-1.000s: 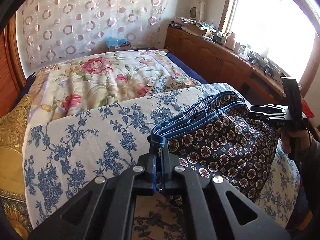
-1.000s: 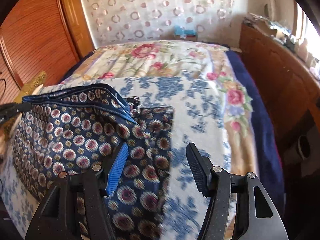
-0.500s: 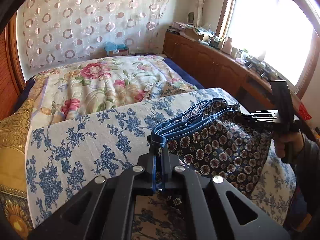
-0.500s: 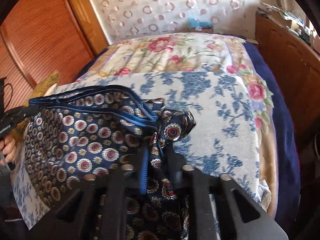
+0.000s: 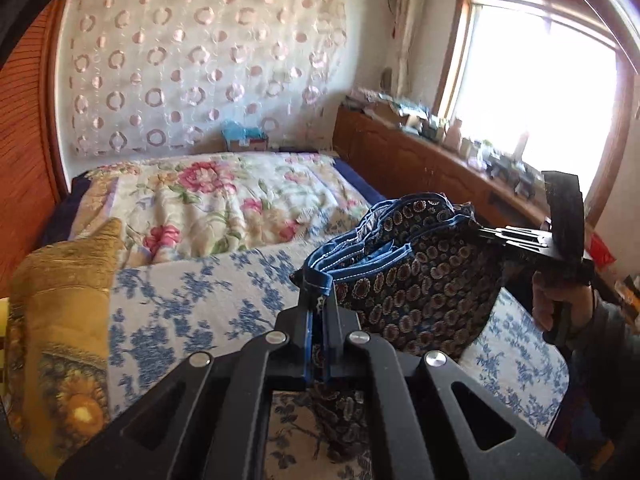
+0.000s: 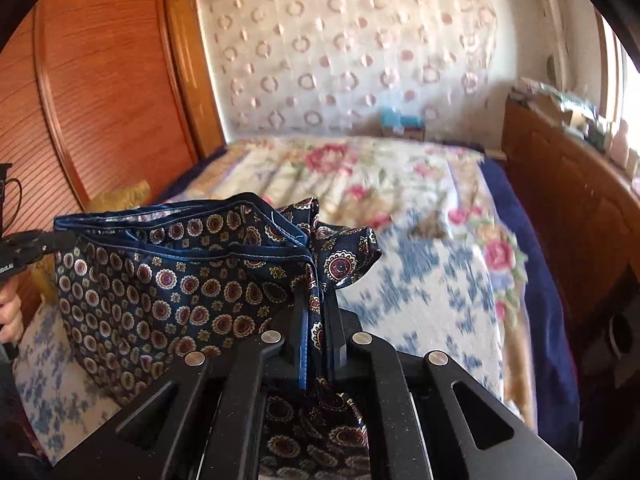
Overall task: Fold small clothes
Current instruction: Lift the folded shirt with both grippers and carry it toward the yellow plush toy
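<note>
Holding the patterned garment (image 5: 420,280) above the bed (image 5: 200,304), left gripper (image 5: 318,328) and right gripper (image 6: 316,320) each clamp its blue-trimmed edge; next, probably lay it flat for folding.

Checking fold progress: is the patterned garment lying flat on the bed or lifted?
Lifted. The patterned garment hangs between the left gripper and right gripper, both shut on its blue-trimmed edge.

Left wrist view: from behind the left gripper (image 5: 318,320), angled down across the bed (image 5: 192,280) toward the window (image 5: 532,92); right wrist view: close behind the right gripper (image 6: 316,320), facing the headboard wall; both share the patterned garment (image 5: 420,280) and bed.
</note>
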Motion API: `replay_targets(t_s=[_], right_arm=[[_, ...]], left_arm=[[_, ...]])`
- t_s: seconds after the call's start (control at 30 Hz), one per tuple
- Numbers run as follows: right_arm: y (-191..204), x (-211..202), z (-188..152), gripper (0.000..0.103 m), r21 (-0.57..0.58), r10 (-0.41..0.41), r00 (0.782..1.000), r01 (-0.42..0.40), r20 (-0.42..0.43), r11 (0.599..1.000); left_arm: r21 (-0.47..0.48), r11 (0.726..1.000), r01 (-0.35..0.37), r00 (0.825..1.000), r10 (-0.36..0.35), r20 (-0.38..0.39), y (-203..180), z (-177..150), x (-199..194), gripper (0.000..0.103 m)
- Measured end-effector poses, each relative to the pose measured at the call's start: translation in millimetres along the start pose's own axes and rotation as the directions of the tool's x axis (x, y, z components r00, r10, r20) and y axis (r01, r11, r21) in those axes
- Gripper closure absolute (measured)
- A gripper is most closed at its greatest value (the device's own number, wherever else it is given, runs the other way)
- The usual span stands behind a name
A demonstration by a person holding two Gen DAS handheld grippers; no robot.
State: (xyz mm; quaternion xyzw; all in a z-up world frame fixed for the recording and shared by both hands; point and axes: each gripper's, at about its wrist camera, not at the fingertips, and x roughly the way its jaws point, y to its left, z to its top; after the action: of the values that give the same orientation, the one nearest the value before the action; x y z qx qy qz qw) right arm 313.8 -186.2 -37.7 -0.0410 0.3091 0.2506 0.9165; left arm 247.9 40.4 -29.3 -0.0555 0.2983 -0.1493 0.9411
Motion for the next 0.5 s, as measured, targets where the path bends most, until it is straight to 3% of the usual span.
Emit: replay_targets(t_s=[0.3, 0.5], right_arm=[[71, 3, 47, 0.100, -0.137, 0.112, 0.990, -0.099, 0.089, 0.986], [134, 20, 98, 0.100, -0.249, 0.214, 0.968, -0.177, 0.129, 0.952]], left_arm=[[-0.061, 0.994, -0.091, 0.986, 0.098, 0.132, 37, 2, -74, 0.103], [-0.130, 0.971, -0.199, 0.952, 0.223, 0.209, 77, -6, -126, 0.103]])
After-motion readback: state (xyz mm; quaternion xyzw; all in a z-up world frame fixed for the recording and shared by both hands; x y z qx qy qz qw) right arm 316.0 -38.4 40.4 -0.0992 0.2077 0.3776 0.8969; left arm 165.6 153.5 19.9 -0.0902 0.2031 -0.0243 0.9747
